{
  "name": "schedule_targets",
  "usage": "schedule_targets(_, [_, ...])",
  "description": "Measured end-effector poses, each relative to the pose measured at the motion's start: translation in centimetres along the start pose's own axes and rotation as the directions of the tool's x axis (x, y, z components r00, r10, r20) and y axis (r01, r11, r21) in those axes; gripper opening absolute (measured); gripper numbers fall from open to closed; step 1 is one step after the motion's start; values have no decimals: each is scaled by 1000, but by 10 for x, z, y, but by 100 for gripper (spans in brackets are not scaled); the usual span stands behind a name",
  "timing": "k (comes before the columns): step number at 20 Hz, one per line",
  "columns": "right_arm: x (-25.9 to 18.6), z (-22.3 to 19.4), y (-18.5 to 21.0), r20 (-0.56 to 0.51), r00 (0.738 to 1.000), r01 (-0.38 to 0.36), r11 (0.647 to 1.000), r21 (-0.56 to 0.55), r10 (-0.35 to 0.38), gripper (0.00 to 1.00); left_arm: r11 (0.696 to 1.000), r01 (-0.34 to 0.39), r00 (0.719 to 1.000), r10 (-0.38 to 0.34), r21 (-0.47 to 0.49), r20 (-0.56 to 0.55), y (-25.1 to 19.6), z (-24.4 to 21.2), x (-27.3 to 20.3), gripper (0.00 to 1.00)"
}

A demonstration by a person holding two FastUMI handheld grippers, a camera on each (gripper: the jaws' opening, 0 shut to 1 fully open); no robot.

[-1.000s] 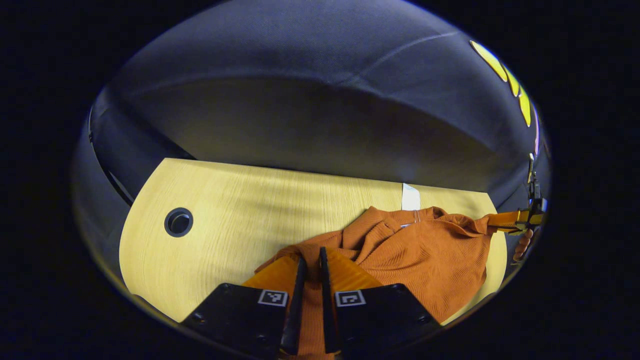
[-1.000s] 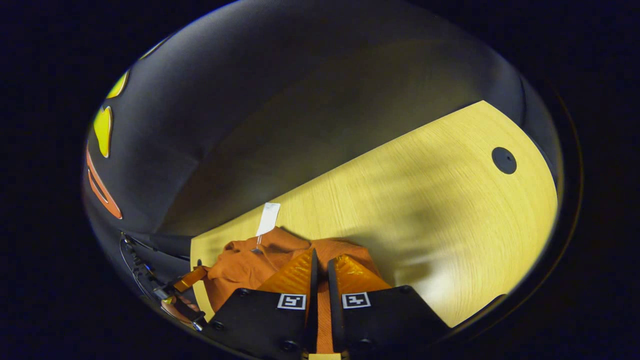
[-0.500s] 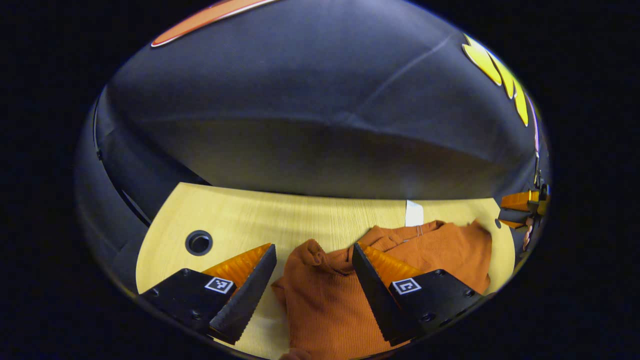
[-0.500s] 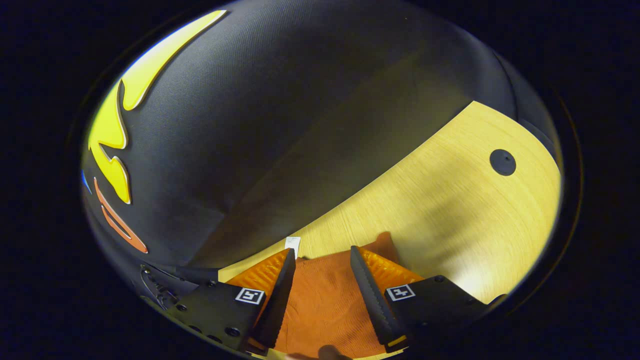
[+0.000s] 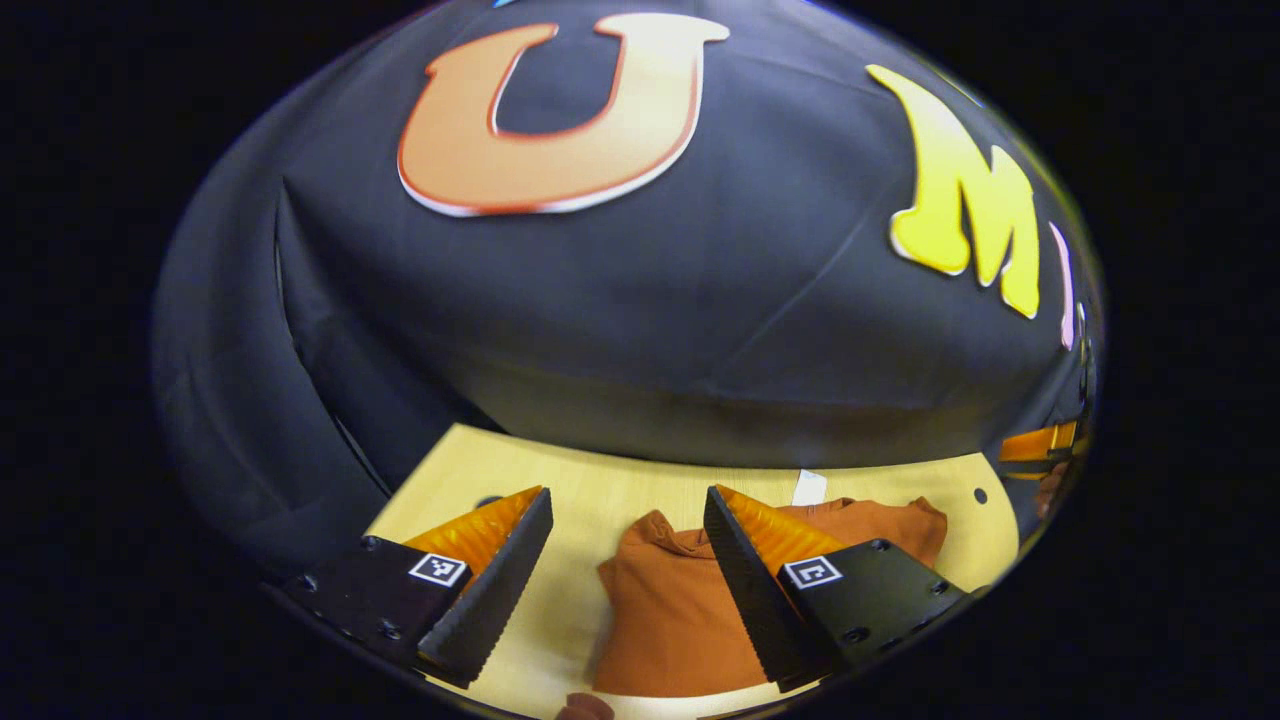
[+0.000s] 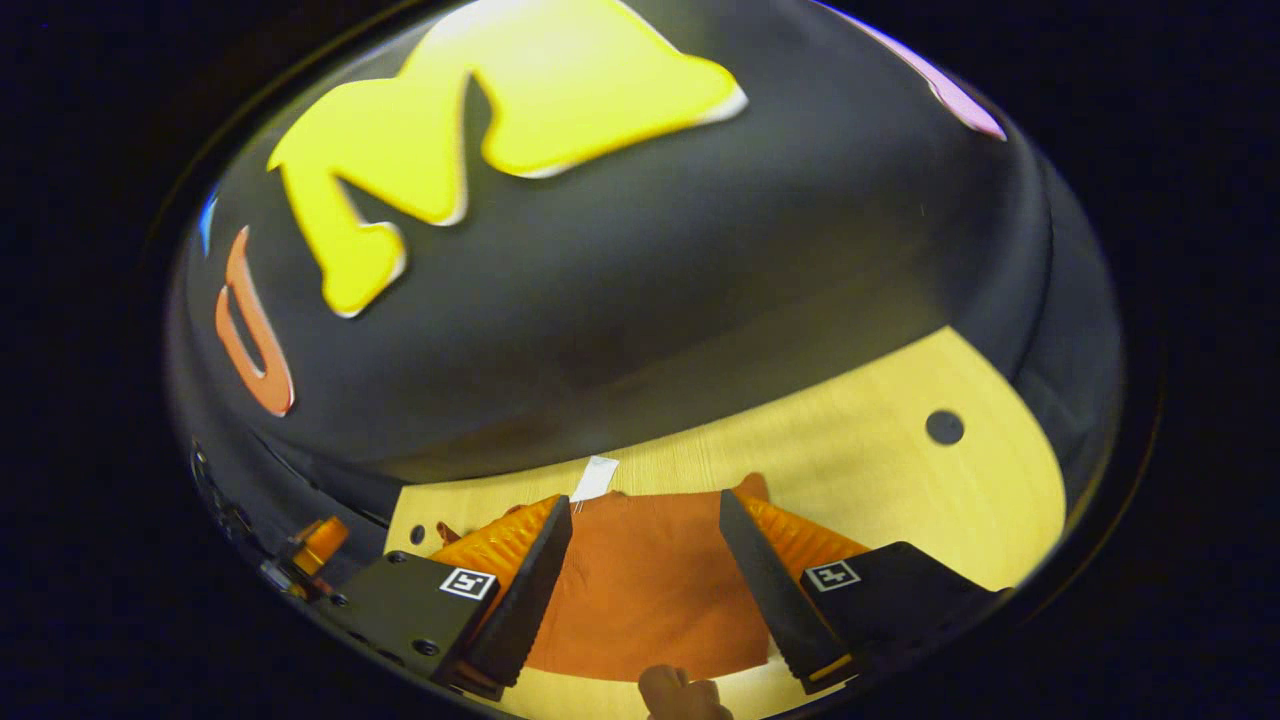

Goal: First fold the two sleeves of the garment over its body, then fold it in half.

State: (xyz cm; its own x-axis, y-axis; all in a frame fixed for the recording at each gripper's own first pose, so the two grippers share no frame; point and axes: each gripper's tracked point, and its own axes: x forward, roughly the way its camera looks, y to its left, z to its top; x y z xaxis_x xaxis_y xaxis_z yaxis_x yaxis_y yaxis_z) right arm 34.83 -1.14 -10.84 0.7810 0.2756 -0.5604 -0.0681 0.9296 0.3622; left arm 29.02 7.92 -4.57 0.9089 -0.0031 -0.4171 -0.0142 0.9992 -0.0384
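You are holding the left hand-held gripper [image 5: 625, 560] with its fingers spread wide apart, gripping nothing, and the orange garment [image 5: 680, 610] is lying between and beyond them at the bottom centre of the left gripper view, flat on the table [image 5: 580, 480]. The right hand-held gripper [image 6: 645, 570] is likewise standing open and empty, with the same garment [image 6: 650, 590] sitting right between its fingers at the bottom centre of the right gripper view. In both views the garment is reading as a compact, folded block whose long axis is running away from you toward its white tag [image 6: 596, 478] at the far edge. Neither hand is looking clearly nearer, so any remaining tidy-up is probably open to either one.
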Motion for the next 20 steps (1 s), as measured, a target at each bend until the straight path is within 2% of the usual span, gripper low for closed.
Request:
schedule_targets(1, [-17,4,5,33,999,18,998,-61,-16,92,1000,7,1000,-7,5,21,-5,5,-17,99])
schedule_targets(3, [-55,9,15,90,995,60,989,-132,-49,98,1000,14,998,-14,1,62,-10,13,-54,99])
schedule_targets(5, [-90,14,36,160,986,70,982,-178,-41,94,1000,-6,995,6,-6,104,-11,17,-88,99])
schedule_targets(6, [-110,16,43,207,977,90,974,-207,-46,98,1000,-11,992,13,-11,125,-13,19,-103,99])
schedule_targets(10, [-181,20,64,359,933,132,947,-293,-19,98,999,-31,979,39,-42,201,-19,24,-162,98])
schedule_targets(12, [-209,17,65,427,904,162,941,-296,-21,98,998,-42,970,54,-55,238,-19,27,-186,99])
schedule_targets(14, [-231,3,64,457,890,172,936,-306,-14,97,997,-39,961,54,-59,270,-23,28,-209,98])
schedule_targets(16, [-250,-19,60,459,888,176,932,-316,-12,97,998,-41,956,53,-47,290,-25,24,-229,98])
schedule_targets(20, [-282,-46,56,462,886,162,950,-268,-21,96,998,-33,958,49,-61,282,-32,6,-255,98])
